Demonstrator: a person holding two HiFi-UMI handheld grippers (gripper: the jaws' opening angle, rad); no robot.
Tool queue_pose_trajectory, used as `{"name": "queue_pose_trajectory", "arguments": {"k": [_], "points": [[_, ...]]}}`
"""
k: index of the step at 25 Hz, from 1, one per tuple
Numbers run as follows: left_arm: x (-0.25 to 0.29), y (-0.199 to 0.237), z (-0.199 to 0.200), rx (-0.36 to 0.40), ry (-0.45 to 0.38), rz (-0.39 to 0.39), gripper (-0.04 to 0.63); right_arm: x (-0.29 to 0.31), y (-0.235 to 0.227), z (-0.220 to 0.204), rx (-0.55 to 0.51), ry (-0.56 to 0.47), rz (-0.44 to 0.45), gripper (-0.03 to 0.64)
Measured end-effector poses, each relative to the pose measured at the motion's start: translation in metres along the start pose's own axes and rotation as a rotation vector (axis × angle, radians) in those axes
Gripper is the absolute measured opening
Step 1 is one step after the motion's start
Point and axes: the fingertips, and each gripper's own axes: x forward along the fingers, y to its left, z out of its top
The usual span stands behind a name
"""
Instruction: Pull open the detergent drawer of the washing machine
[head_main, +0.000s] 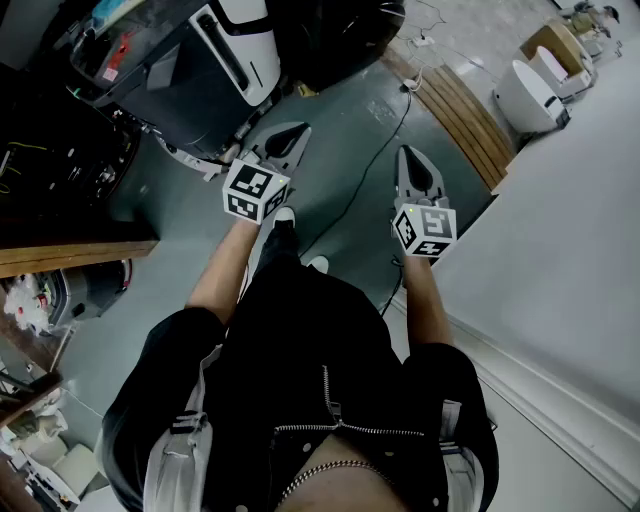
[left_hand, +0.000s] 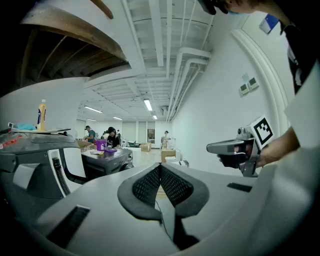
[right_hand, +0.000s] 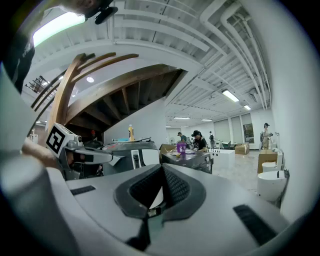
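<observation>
Two sets of jaws are pressed together with nothing between them: the left hand-held gripper (head_main: 291, 137) and the right hand-held gripper (head_main: 412, 165). The washing machine (head_main: 190, 80) is seen ahead-left, well apart from both; its detergent drawer cannot be picked out.

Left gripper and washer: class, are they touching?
Apart. The left gripper view shows the left gripper's shut tips in open air, with the washer standing off to their left.
</observation>
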Motion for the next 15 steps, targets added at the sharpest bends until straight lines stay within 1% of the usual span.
{"name": "queue_pose_trajectory", "arguments": {"k": [4, 10, 15], "points": [[-0.0003, 0.0002, 0.0025, -0.001, -0.004, 0.002, 0.018, -0.0010, 0.0005, 0.0044, 0.019, -0.026, 0.008, 0.005], [-0.0005, -0.0042, 0.0013, 0.000, -0.003, -0.001, 0.018, -0.0042, 0.0003, 0.0046, 0.005, -0.027, 0.002, 0.006], [-0.0022, -0.0089, 0.0061, 0.005, -0.008, 0.000, 0.018, -0.0054, -0.0001, 0.0050, 0.017, -0.020, -0.009, 0.006]]}}
